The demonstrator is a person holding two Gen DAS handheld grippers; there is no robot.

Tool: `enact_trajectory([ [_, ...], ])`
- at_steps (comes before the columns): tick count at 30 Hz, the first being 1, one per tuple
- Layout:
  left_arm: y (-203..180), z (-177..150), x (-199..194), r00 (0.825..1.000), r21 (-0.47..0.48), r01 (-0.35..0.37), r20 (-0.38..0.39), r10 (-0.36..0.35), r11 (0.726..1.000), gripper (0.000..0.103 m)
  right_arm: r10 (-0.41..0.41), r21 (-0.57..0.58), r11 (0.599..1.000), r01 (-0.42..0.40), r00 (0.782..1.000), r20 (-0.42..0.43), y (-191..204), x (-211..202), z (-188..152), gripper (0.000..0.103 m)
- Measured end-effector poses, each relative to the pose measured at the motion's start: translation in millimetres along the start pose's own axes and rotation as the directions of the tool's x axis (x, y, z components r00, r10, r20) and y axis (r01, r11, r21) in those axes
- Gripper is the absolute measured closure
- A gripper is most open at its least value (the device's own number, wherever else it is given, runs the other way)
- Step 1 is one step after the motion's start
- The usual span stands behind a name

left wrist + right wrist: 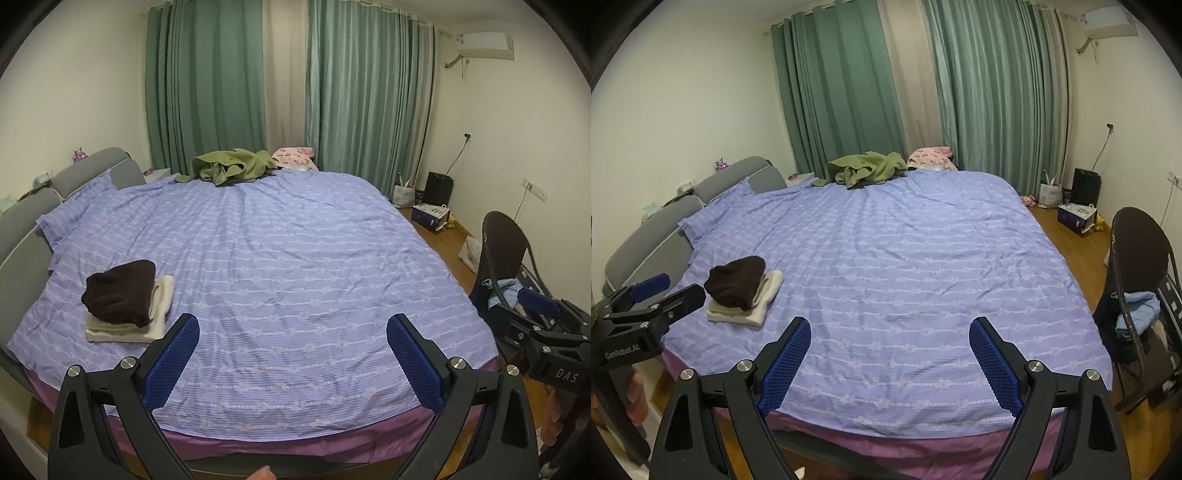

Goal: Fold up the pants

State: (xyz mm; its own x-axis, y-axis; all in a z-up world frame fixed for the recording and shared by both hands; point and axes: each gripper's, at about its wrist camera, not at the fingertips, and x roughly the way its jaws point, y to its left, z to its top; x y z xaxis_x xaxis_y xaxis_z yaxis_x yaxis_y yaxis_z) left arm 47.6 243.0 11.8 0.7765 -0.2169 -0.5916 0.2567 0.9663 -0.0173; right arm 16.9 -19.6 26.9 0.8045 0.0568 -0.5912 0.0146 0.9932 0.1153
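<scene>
1. Left gripper (293, 345): nearest the lens, held above the near edge of the bed (295, 266); fingers spread wide, nothing between them.
2. Right gripper (890, 349): same posture, fingers wide apart, nothing between them.
3. Folded dark brown pants (120, 290) lie on top of a folded cream garment (146, 325), on the left side of the purple bedspread.
4. Crumpled green garment (232, 166) at the far edge, pink item (293, 155) just beside it.
5. Chair (1137, 280) right of the bed, blue cloth (1137, 308) on its seat.
</scene>
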Motion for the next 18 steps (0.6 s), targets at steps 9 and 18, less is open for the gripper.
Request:
enact_trajectory([
  [9,-3.3,-1.3,0.4,1.0,0.019,-0.006,0.004,0.006,1.0,0.0,-0.015,0.009,1.0,0.015,1.0,-0.008,-3.4,-0.3,-5.2,0.014],
  [18,-2.6,-0.7,1.7,1.0,0.029,-0.005,0.008,0.005,1.0,0.0,-0.023,0.014,1.0,0.023,1.0,-0.012,-1.8,0.5,-4.3,0.015],
])
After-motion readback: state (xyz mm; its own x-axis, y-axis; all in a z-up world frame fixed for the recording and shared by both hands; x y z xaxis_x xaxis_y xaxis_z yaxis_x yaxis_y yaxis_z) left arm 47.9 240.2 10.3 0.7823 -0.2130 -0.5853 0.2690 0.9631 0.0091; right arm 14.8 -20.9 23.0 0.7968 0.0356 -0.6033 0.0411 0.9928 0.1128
